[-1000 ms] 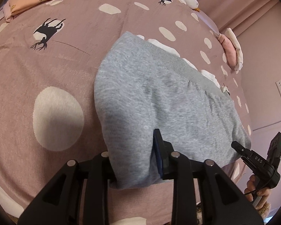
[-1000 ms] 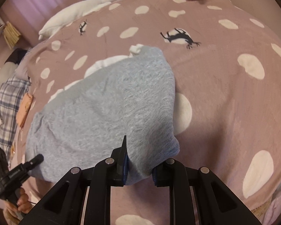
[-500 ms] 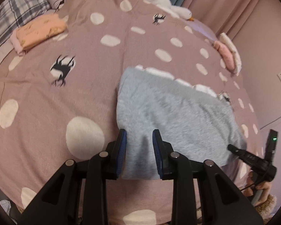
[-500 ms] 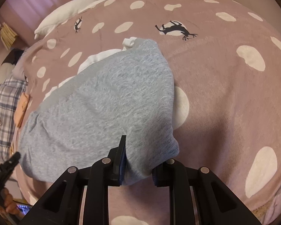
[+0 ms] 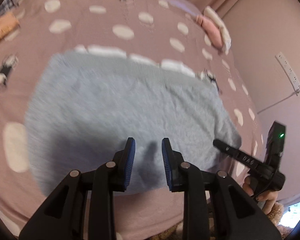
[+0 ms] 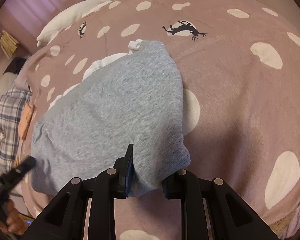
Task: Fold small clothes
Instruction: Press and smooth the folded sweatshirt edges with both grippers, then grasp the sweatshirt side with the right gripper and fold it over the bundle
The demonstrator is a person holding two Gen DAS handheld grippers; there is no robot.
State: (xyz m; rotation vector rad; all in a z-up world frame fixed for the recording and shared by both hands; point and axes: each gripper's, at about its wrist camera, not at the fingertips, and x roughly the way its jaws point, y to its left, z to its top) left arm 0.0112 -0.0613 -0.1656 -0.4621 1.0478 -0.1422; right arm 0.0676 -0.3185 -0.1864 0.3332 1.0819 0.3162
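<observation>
Grey knit garment (image 6: 114, 108) lies flat on the bed (image 6: 240, 80), on the mauve spotted cover, with a strip of white cloth (image 6: 102, 64) showing along its far edge. All places below are given relative to this garment.

Right hand-held gripper (image 6: 148, 172): closed on the garment's near right corner. The cloth bunches up between the pads and drapes over the right finger. Judgement: the corner is pinned so the piece cannot slide while the other side is being reset.

Left hand-held gripper (image 5: 148, 156): above the garment's near edge, blue pads (image 5: 130, 160) apart with a clear gap, nothing clamped. Cloth is seen through the gap, and the shadow on it suggests the tool is lifted off. Jaws are closing slightly, empty. Judgement: one fold is laid and this side is free for the next pinch.

View differences:
- Left wrist view is motion-blurred. It shows the right hand-held gripper from outside at the garment's right end, with a green light and a hand (image 5: 266, 198) on the handle. Also a pink folded item (image 5: 212, 32) beyond the garment, and a wall socket strip (image 5: 288, 72).
- Right wrist view is sharp. It shows the knit texture, a white goose toy (image 6: 86, 8) far beyond the garment, and plaid fabric (image 6: 8, 124) with an orange folded piece (image 6: 26, 120) off its left end. The left tool appears only as a blurred dark shape at lower left.
</observation>
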